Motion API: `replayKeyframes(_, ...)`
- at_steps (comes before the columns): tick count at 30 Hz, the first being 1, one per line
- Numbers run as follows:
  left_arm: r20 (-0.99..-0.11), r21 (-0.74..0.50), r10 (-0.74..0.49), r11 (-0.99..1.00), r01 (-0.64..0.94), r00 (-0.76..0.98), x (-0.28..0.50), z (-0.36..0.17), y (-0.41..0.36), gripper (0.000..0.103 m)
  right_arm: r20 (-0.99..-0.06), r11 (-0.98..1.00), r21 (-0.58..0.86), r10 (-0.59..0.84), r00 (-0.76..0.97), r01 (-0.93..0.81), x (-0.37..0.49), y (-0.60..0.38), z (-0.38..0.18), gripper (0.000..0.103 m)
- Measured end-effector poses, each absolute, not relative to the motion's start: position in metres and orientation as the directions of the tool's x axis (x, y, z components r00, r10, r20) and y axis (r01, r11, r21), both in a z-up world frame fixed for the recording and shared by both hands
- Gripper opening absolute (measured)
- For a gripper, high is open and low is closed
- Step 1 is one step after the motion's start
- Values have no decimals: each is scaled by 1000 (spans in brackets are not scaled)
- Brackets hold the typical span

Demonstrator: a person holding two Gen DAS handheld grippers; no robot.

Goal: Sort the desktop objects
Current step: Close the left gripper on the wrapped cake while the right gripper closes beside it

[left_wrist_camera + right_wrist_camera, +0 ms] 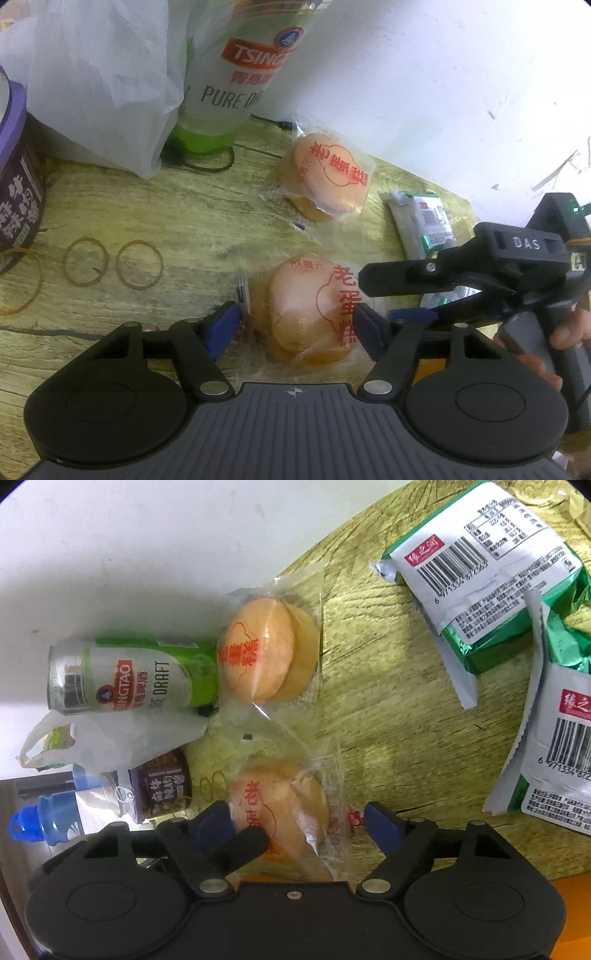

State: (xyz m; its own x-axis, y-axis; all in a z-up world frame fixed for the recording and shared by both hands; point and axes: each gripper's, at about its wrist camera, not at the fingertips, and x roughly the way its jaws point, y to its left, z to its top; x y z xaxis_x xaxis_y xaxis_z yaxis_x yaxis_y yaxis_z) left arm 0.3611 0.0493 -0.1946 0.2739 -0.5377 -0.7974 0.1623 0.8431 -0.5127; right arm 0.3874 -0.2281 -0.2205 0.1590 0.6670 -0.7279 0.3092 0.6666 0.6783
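The near egg cake [306,314] [280,808] lies in its clear wrapper with red print on the wooden table [147,206]. My left gripper [299,328] has its blue pads against both sides of the wrapper and is shut on it. My right gripper [297,823] [380,295] comes in from the right around the same cake. Its left pad touches the cake; its right pad stands off at the wrapper's edge, so it is open. One black left finger [240,845] crosses the right wrist view. A second egg cake [325,181] [266,650] lies farther back.
A green beer can [229,85] [125,675] and a white plastic bag [103,81] stand by the wall. A purple tub [18,184] and rubber bands [140,264] are on the left. Green snack packets [487,572] [424,218] lie on the right. A black cable [207,166] runs past the can.
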Motion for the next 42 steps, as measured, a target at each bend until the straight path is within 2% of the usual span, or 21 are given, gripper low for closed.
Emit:
replayKeyframes(6,-797,-515,-540,842,161,272,362,-195,50,68,-721,660,684,676,153,310,387,-225,-224,75)
replayKeyframes(12,-800,-512,-536,844,158,269,364,-198,50,75,-714,657,690,686,138,305,386,-223,-224,75)
replayKeyframes(23,-778,-532,-563,826,184,279,365,-201,44,76,-676,598,719,721,153,354,388,-225,-233,75)
replayKeyframes(33,-781,-521,-559,829,202,277,363,-198,40,72,-660,557,726,728,183,402,382,-231,-238,61)
replayKeyframes(42,-784,-512,-556,830,221,276,359,-194,38,70,-668,574,726,718,193,378,376,-229,-232,61)
